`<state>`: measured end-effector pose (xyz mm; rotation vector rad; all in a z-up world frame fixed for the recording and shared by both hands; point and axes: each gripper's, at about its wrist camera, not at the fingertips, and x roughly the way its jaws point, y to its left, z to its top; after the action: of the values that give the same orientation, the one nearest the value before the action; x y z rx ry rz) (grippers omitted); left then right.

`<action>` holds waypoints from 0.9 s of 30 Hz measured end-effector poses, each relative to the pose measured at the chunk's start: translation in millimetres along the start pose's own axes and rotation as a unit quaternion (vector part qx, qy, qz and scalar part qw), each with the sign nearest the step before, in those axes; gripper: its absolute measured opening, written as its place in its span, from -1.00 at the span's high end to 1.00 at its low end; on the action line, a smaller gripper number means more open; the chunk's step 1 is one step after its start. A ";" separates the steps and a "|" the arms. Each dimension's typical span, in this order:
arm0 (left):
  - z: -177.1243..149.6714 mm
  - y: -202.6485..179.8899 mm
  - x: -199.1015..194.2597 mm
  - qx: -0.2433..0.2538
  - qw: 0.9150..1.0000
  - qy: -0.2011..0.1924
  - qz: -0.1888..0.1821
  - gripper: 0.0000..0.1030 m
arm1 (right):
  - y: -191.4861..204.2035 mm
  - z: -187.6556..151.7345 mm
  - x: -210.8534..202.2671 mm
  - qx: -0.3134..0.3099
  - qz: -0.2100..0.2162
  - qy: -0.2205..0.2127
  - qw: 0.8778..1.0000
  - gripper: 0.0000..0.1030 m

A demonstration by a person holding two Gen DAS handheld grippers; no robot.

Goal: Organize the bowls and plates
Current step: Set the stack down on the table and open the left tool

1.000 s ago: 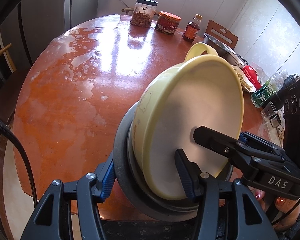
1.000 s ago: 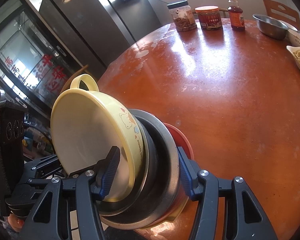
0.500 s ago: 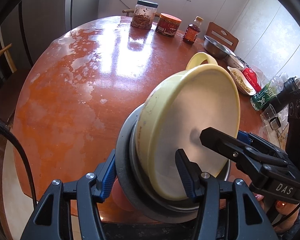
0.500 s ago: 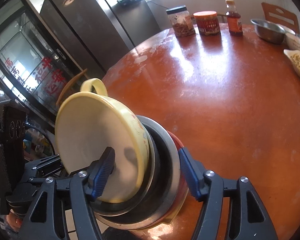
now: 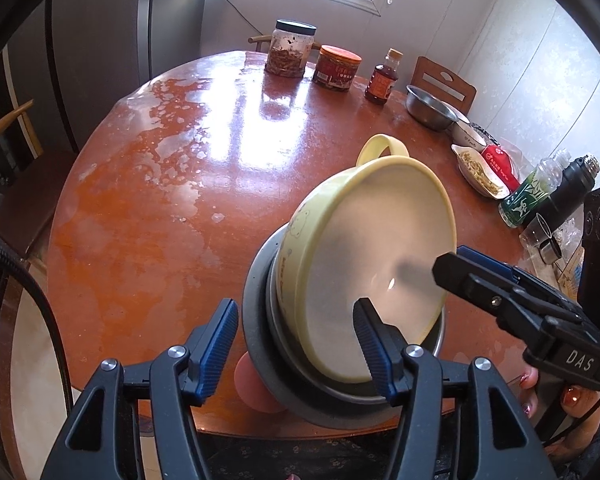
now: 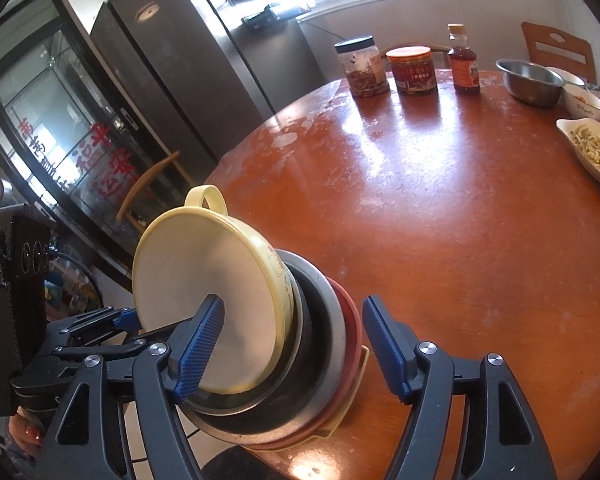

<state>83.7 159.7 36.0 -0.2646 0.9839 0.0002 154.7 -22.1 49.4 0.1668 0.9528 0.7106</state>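
A nested stack sits at the near edge of the round wooden table [image 5: 180, 184]: a yellow handled bowl [image 5: 376, 248] on top of steel bowls [image 5: 260, 320], with a pink plate [image 5: 252, 388] beneath. In the right wrist view the yellow bowl [image 6: 204, 288], steel bowls [image 6: 316, 320] and pink plate [image 6: 350, 320] show the same stack. My left gripper [image 5: 296, 340] is open, its jaws straddling the stack's near rim without pressing it. My right gripper [image 6: 292, 344] is open too, astride the stack from the other side; it also shows in the left wrist view [image 5: 496, 296].
At the table's far side stand two jars [image 5: 294, 54], a brown sauce bottle [image 5: 382, 80], a steel bowl [image 5: 430, 108], a white bowl [image 5: 468, 138] and a dish of food [image 5: 480, 168]. Bottles [image 5: 540, 188] stand at the right edge. A wooden chair [image 6: 152, 184] and fridge [image 6: 188, 60] lie left.
Both grippers have opened and let go of the stack's rim. The stack has lowered and sits further from the left camera, its tilt smaller than before.
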 end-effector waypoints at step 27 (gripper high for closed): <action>-33.4 82.1 -4.1 -0.084 0.996 -0.014 0.031 -0.16 | -41.0 -58.7 -46.2 -0.034 -0.057 -0.010 0.998 -0.41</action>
<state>44.1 232.3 3.7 -0.3861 0.9656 0.1435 110.6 -92.2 29.2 0.0595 0.9108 0.6340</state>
